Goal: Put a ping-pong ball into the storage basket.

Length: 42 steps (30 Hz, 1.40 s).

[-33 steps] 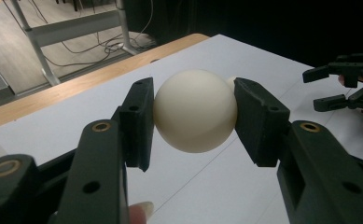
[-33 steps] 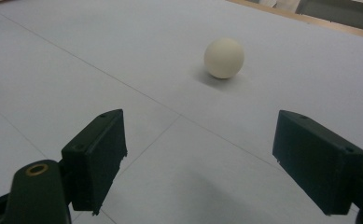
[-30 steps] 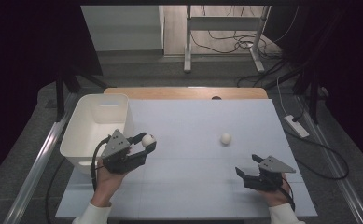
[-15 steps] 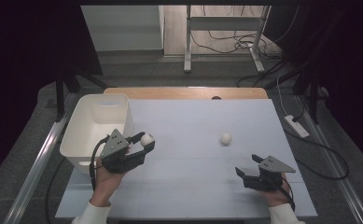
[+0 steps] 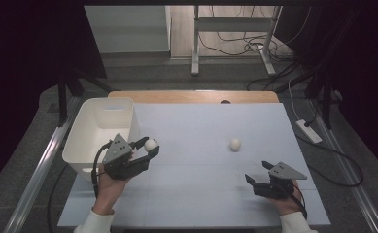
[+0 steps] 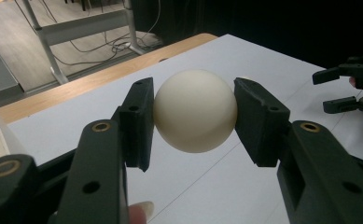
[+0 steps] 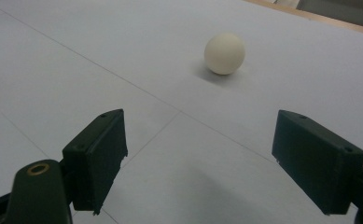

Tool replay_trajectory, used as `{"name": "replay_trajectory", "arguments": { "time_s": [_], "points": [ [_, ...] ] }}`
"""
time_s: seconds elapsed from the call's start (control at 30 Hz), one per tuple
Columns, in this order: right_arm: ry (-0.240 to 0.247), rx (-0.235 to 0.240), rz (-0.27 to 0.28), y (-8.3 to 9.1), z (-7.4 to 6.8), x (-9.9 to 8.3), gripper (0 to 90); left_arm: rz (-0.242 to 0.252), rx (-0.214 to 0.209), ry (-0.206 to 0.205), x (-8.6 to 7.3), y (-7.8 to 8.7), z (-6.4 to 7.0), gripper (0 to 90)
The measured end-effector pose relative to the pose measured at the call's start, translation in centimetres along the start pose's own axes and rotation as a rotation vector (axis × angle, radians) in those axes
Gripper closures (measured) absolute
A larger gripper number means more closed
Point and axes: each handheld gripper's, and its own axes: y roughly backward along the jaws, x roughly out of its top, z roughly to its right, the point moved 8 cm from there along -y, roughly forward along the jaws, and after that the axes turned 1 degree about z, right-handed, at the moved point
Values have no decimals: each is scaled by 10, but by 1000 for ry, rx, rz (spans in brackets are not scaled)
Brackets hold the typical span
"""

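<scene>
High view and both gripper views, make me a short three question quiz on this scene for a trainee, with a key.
1. True or false: the left gripper is shut on a ball.
2. Where does the other ball lie? A in the white bin; B on the table; C in the right gripper.
3. Fill in: the right gripper's jaws stand ____.

Key: 1 true. 2 B. 3 open.

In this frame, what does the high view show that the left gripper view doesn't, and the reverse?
High view alone: the white bin beside the left hand-held gripper, and the loose ball on the table. Left gripper view alone: both pads pressing the held ball, a fingertip below. Shared: the held ball, table, and open right hand-held gripper.
</scene>
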Motion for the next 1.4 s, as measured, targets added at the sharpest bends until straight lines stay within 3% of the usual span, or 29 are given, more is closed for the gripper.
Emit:
{"name": "replay_trajectory", "arguments": {
  "time_s": [1.4],
  "points": [
    [4,1,-6,-1,-1,-1,181,-1,-6,-8,2,-4,1,506]
  ]
}}
